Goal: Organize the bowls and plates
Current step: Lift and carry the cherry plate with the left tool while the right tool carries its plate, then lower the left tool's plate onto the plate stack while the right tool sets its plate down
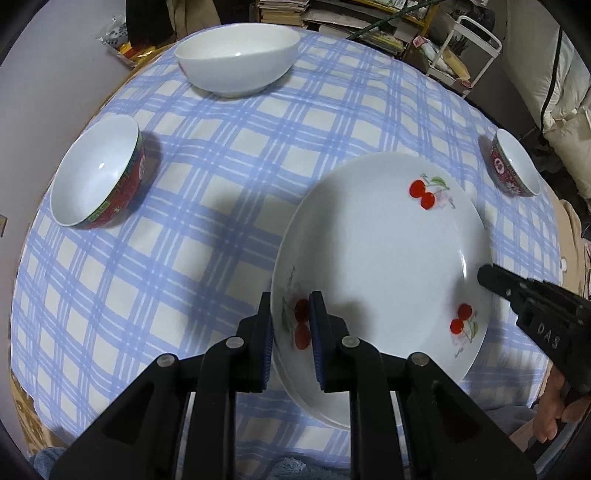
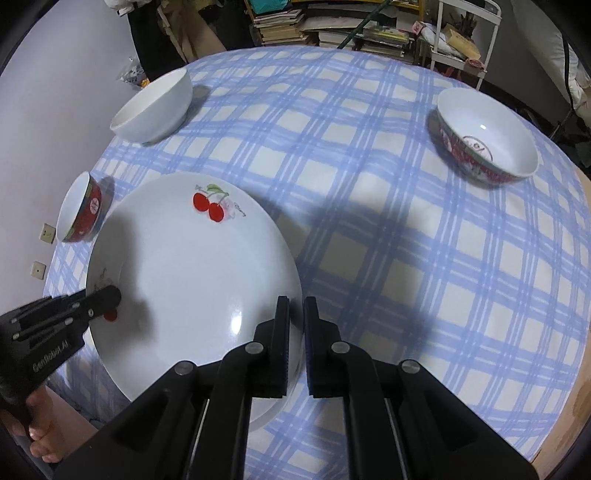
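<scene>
A white plate (image 1: 384, 258) (image 2: 192, 266) with red cherry prints is held between both grippers, low over the blue checked tablecloth (image 1: 184, 258) (image 2: 406, 258). My left gripper (image 1: 290, 299) (image 2: 110, 295) is shut on the plate's left rim. My right gripper (image 2: 296, 301) (image 1: 487, 275) is shut on its right rim. A second white edge shows under the plate's near side; I cannot tell whether it is another plate. A plain white bowl (image 1: 236, 62) (image 2: 155, 110) stands at the far left. A small red-patterned bowl (image 1: 99, 177) (image 2: 81, 210) sits left of the plate.
Another red-patterned bowl (image 1: 513, 166) (image 2: 487, 136) stands at the table's right side. A hand (image 1: 554, 417) (image 2: 40, 439) grips each tool's handle. Behind the table are stacked books (image 2: 280, 26) and a white cart (image 2: 461, 33); a pale wall (image 1: 55, 92) runs along the left.
</scene>
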A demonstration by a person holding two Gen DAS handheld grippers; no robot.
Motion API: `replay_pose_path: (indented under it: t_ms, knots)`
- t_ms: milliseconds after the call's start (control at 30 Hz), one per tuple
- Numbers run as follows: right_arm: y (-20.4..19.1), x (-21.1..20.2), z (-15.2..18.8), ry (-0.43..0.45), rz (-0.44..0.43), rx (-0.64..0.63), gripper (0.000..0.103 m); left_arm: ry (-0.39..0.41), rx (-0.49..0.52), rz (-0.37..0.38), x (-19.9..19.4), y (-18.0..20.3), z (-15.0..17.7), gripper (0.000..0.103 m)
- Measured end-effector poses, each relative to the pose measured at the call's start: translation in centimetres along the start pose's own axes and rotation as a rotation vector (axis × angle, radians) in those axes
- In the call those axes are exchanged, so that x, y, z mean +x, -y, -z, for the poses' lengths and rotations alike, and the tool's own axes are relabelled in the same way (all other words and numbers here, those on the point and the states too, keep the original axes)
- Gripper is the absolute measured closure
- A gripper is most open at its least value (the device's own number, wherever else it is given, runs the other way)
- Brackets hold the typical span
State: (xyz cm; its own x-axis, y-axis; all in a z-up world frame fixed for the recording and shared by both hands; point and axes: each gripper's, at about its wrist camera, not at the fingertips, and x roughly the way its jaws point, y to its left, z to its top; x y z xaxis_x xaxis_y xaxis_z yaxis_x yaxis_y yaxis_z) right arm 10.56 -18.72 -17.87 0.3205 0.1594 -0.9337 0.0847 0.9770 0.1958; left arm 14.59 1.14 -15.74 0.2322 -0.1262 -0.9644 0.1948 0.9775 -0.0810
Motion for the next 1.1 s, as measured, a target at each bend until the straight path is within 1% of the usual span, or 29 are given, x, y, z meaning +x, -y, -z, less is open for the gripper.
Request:
replay_pose_path:
  t_ms: [100,200,433,567,667,833,1100]
  knots:
    - [-0.5,0.4,0.5,0.002,0.029,-0.023,0.094,-0.016,-0.002,-0.005,0.6,-0.3,0.1,0.085]
    - [-0.6,0.5,0.6,0.012,0.042,-0.018,0.094,-0.024,0.014,-0.023,1.2,-0.2,-0.2,0.084]
    - [-0.1,0.2,0.8,0.027,0.017,0.03,0.095,-0.051,0.023,-0.026,2.0,-0.1,-0.2,0.083]
    - [0.0,0.3,1.1,0.029,0.011,0.058,0.095,-0.065,0.05,-0.062,2.4,0.3,0.3,0.085]
    - [0.2,0.3,1.3,0.029,0.008,0.074,0.095,-0.06,0.065,-0.077,2.4,0.7,0.5,0.085]
    - [0.3,0.3,1.4,0.023,0.004,0.081,0.095,-0.065,0.046,-0.07,2.4,0.4,0.5,0.085]
    - [0.3,0.3,1.8,0.023,0.018,0.07,0.095,-0.039,0.04,-0.083,1.6,0.0,1.2,0.085]
